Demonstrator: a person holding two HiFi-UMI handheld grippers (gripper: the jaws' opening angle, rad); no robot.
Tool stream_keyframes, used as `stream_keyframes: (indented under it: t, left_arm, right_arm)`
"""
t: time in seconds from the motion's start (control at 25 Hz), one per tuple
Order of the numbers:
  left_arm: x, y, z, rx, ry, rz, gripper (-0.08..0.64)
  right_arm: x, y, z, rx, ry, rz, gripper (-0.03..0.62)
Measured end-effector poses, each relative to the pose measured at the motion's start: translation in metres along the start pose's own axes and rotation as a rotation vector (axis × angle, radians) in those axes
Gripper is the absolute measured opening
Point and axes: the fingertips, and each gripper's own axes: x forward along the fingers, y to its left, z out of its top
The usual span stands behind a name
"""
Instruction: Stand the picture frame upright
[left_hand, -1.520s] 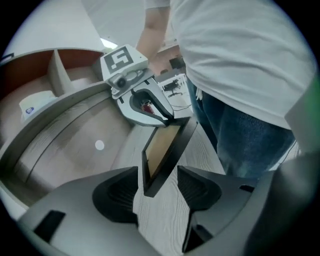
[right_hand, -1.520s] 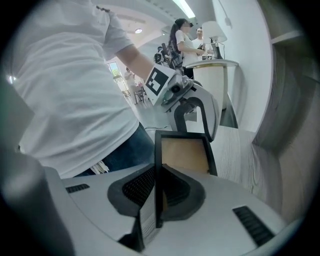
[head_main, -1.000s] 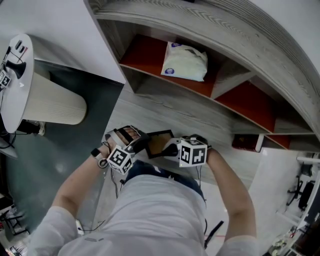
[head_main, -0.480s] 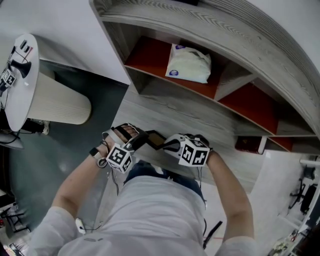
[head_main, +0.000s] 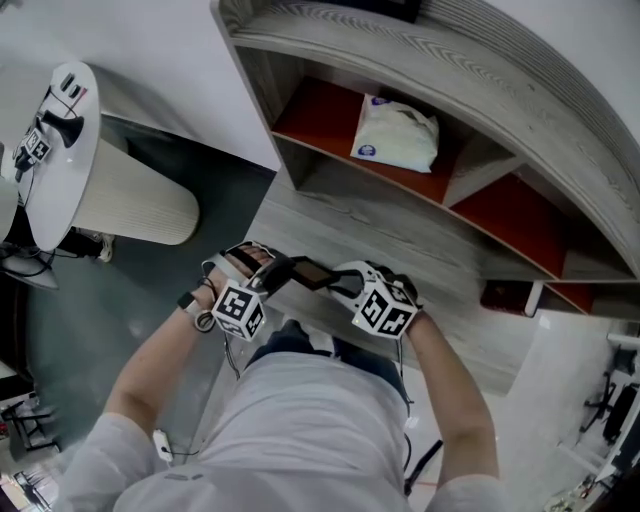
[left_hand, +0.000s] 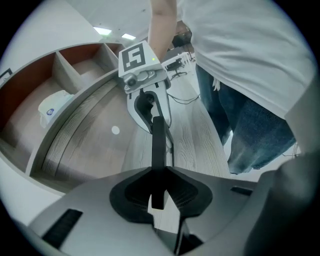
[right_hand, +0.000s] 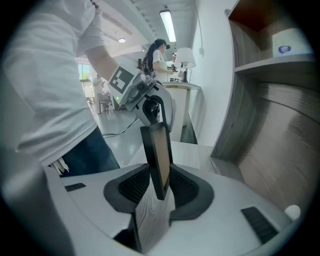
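Note:
A dark picture frame (head_main: 310, 272) with a brown back hangs above the grey wood ledge, between my two grippers. My left gripper (head_main: 283, 272) grips its left edge. In the left gripper view the frame (left_hand: 158, 150) runs edge-on through the left gripper (left_hand: 159, 172), whose jaws have just been closing and pinch it. My right gripper (head_main: 340, 283) sits at the frame's right end. In the right gripper view the frame (right_hand: 159, 160) stands tilted inside the right gripper (right_hand: 159, 180), whose jaws have just been opening and stand slack around it.
Ahead, a curved grey wood shelf unit (head_main: 450, 70) has red-backed compartments, one holding a white bag (head_main: 395, 133). A red and white box (head_main: 510, 297) lies at the right. A round white table (head_main: 60, 150) stands at the left. The wood ledge (head_main: 380, 235) lies under the frame.
The frame has turned from lying face-up to nearly edge-on between the grippers. Both hands have shifted slightly with it. The right gripper's jaws have loosened.

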Motion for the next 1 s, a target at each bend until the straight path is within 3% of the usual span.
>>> stream_keyframes:
  t: [0.44, 0.56, 0.84, 1.0]
  left_arm:
    - [-0.020, 0.013, -0.007, -0.098, 0.033, 0.002, 0.083]
    - [-0.023, 0.015, -0.007, -0.138, 0.034, -0.004, 0.083]
    - [-0.030, 0.013, -0.013, -0.144, 0.060, 0.013, 0.083]
    - [-0.037, 0.015, -0.016, -0.193, 0.045, 0.046, 0.084]
  right_arm:
    - [0.023, -0.009, 0.012, -0.008, -0.010, -0.133, 0.132]
    - [0.028, -0.009, 0.014, -0.017, -0.008, -0.162, 0.080]
    - [0.035, -0.006, 0.022, -0.008, -0.040, -0.188, 0.075]
    - [0.036, -0.005, 0.028, 0.000, -0.053, -0.192, 0.075]
